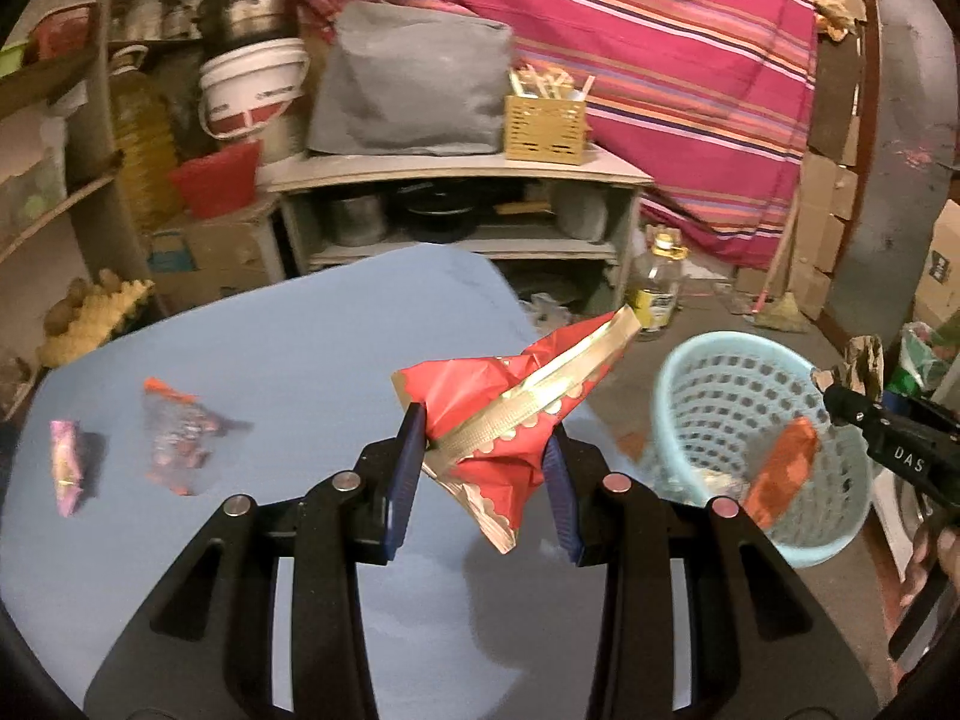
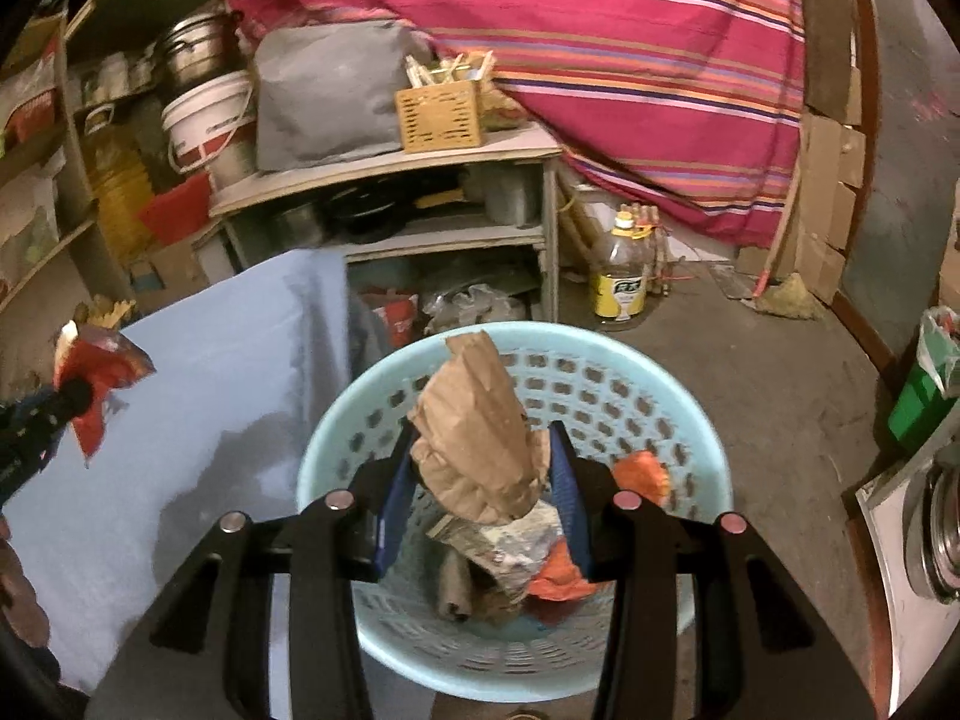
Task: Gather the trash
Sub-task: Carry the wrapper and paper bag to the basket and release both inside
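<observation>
The left tongs [image 1: 485, 456] are clamped on a crumpled red paper wrapper with a gold scalloped band [image 1: 510, 414], held in the air above the right end of the pale blue table [image 1: 288, 360]. The right tongs [image 2: 483, 474] are closed around a crumpled brown paper bag [image 2: 474, 438], held directly over the mouth of the light blue perforated plastic basket [image 2: 684, 408], which stands on the concrete floor [image 2: 780, 372] just beside the table's edge. Inside the basket lie an orange wrapper [image 2: 642, 474], a greyish printed wrapper [image 2: 510, 540] and more brown paper scraps.

On the table, well to the left of the left tongs, two pieces of trash lie near each other: a clear crinkled wrapper with red and dark print [image 1: 177, 438] and a small pink and gold twisted wrapper [image 1: 65, 468].

Beyond the table stands a low grey wooden shelf unit [image 1: 456, 174] carrying a grey fabric bag [image 1: 408, 90] and a yellow slotted box of sticks [image 1: 545, 126]. A clear bottle with a yellow label [image 2: 621, 276] stands on the floor to the right of that unit, behind the basket. A pink striped cloth [image 2: 630, 60] hangs across the background. A white plastic bucket [image 1: 252, 90] sits at the left among cluttered shelves.
</observation>
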`<state>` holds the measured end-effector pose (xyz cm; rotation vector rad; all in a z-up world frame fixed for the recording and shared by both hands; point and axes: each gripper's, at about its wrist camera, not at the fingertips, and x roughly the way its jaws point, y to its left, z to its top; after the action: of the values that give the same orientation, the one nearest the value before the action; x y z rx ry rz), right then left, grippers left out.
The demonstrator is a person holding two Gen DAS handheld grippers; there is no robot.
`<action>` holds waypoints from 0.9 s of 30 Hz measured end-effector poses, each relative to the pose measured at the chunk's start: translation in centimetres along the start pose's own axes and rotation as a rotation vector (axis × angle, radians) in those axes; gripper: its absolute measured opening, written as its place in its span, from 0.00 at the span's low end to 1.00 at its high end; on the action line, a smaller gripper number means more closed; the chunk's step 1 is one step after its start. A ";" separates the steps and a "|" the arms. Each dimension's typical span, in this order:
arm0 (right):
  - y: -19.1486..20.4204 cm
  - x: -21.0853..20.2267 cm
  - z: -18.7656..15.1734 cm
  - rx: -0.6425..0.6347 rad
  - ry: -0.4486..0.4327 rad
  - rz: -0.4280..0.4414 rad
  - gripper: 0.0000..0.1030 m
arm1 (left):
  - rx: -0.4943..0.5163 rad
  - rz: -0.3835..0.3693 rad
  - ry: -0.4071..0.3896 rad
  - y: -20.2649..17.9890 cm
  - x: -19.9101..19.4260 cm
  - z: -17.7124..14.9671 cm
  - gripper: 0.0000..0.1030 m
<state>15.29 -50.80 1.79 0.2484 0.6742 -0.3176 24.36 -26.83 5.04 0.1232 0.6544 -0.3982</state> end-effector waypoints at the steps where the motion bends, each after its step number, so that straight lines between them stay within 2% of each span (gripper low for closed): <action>1: -0.4 0.0 0.0 0.005 -0.001 0.003 0.41 | -0.002 -0.009 0.004 -0.6 0.4 0.0 0.36; 11: -3.8 0.7 -0.2 0.066 0.005 -0.025 0.41 | 0.034 -0.113 0.059 -8.1 4.3 0.1 0.36; 21: -5.9 1.9 -0.5 0.119 0.034 -0.045 0.41 | 0.074 -0.194 0.082 -13.7 6.2 1.0 0.38; 24: -6.4 1.8 -0.4 0.138 0.028 -0.050 0.41 | 0.076 -0.215 0.096 -14.6 6.9 1.3 0.40; 26: -6.6 1.5 -0.3 0.153 0.021 -0.051 0.41 | 0.079 -0.227 0.120 -14.7 7.4 1.4 0.49; 27: -6.7 1.4 -0.3 0.158 0.019 -0.052 0.41 | 0.080 -0.224 0.123 -14.8 7.6 1.4 0.58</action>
<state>13.71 -57.20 -0.20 0.3852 0.6754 -0.4193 24.75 -43.16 1.68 0.1513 0.7765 -0.6368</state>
